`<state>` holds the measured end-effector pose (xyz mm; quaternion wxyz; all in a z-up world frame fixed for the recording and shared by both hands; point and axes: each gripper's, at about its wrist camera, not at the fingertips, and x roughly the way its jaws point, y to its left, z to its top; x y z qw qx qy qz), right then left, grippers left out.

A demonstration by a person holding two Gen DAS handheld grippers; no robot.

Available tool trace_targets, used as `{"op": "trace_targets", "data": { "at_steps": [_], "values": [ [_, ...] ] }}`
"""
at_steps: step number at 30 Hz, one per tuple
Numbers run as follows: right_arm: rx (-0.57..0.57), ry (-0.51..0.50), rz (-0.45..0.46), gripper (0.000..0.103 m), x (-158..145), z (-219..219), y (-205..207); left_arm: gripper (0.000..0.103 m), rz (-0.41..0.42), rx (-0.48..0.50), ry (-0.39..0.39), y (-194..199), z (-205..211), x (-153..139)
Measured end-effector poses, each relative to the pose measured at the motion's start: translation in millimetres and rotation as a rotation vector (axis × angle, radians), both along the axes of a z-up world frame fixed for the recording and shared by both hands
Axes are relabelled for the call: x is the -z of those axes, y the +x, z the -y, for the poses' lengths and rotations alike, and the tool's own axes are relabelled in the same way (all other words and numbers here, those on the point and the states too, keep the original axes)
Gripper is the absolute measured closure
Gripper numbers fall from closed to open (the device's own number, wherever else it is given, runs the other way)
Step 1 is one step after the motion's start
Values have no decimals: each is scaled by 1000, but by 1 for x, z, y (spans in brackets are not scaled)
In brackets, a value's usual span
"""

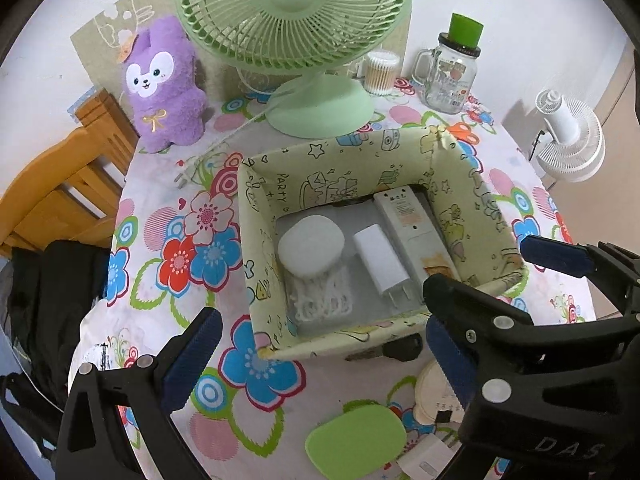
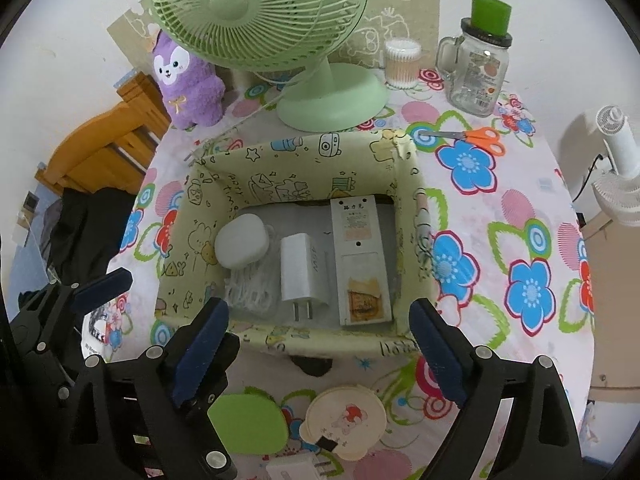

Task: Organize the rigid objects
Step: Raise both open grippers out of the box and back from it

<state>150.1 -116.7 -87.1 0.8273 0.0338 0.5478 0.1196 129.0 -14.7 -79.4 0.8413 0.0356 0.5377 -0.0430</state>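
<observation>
- Now both grippers are hanging above the near rim of the box (image 2: 280,338), pointing steeply down at the flowered cloth (image 2: 500,208).
- Right gripper (image 2: 320,356): its jaws are standing wide apart with nothing between them (only the box rim and cloth are showing in the gap).
- Left gripper (image 1: 320,360): its jaws are also standing apart, gripping nothing.
- Inside the box, three things are lying side by side on the grey floor: a round white case (image 2: 242,240) at the left, sitting partly on a coiled white cable (image 2: 250,292); a white charger (image 2: 301,270) in the middle, prongs toward the cameras; a long remote (image 2: 360,264) at the right, along the wall.
- Outside, near the cameras, a green pad (image 2: 250,424), a round cream lid (image 2: 344,420) and a second white plug (image 2: 296,468) are lying on the cloth.
- Scissors (image 2: 468,138) are lying right of the box, apart from it.
- Behind the box, a green fan (image 2: 256,12), a purple plush (image 2: 188,80) and a glass mug (image 2: 476,72) are standing.
</observation>
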Motion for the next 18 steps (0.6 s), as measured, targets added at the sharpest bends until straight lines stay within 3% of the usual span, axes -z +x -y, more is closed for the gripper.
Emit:
{"op": "trace_targets", "data": {
  "at_steps": [18],
  "values": [
    [-9, -19, 69, 9, -28, 18, -38, 0, 50, -33, 2, -33, 11, -23]
  ]
}}
